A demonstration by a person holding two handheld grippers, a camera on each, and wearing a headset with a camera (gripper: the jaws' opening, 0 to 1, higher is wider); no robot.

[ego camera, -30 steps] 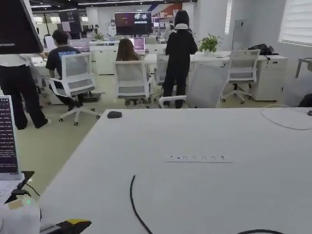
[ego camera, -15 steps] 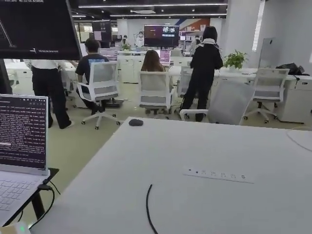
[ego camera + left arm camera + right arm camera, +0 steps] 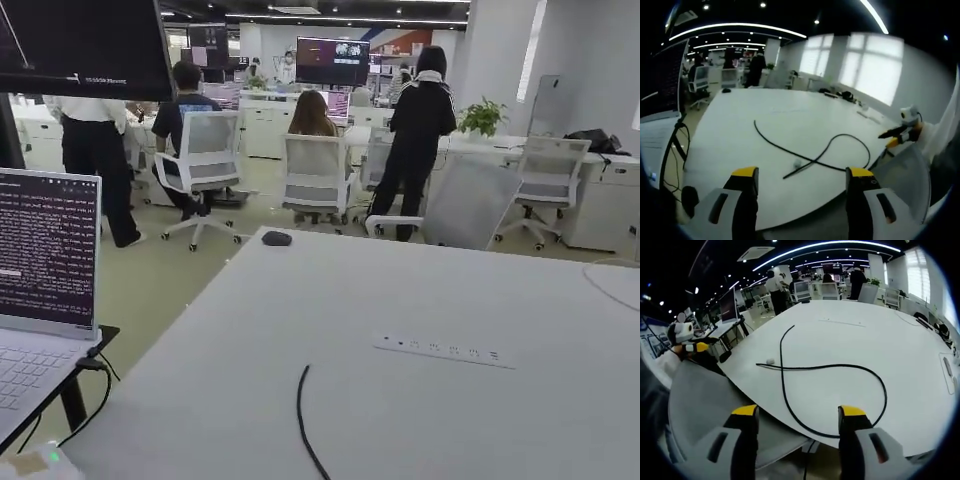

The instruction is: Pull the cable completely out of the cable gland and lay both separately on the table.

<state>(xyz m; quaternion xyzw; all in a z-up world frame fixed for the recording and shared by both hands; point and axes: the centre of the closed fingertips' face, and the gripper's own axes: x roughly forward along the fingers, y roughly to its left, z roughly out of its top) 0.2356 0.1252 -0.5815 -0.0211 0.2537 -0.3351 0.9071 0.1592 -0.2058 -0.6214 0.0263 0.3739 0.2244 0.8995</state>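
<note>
Cable (image 3: 782, 352): black, lying loose on the white table (image 3: 850, 340), straight ahead of the right gripper (image 3: 798, 411). It makes one big loop that crosses over itself just beyond the jaws. One end lies ahead-left of the jaws, and the other runs off far ahead. Cable gland (image 3: 770, 361): small pale piece on the table, ahead and left of the right gripper, right beside the cable close to its near end. It is too small to tell whether the cable passes through it or only lies against it.

Right gripper: jaws spread wide, nothing between them, held off the near table edge and clear of cable and gland. A grey chair back (image 3: 700, 390) sits below and left of it.

Left gripper (image 3: 802, 175): jaws also wide apart, empty, off the table edge. In the left gripper view the crossing of the cable and the gland lie just ahead of it, about centred between the jaws. The loop bulges ahead-right, and the right gripper shows far right past the table edge. Neither gripper touches anything.

In the head view, the far end of the cable is at the bottom. Beyond it is a white power strip (image 3: 445, 351), further off a dark mouse (image 3: 276, 238), and an open laptop (image 3: 45, 265) at left off the table. Office chairs and people are in the background.
</note>
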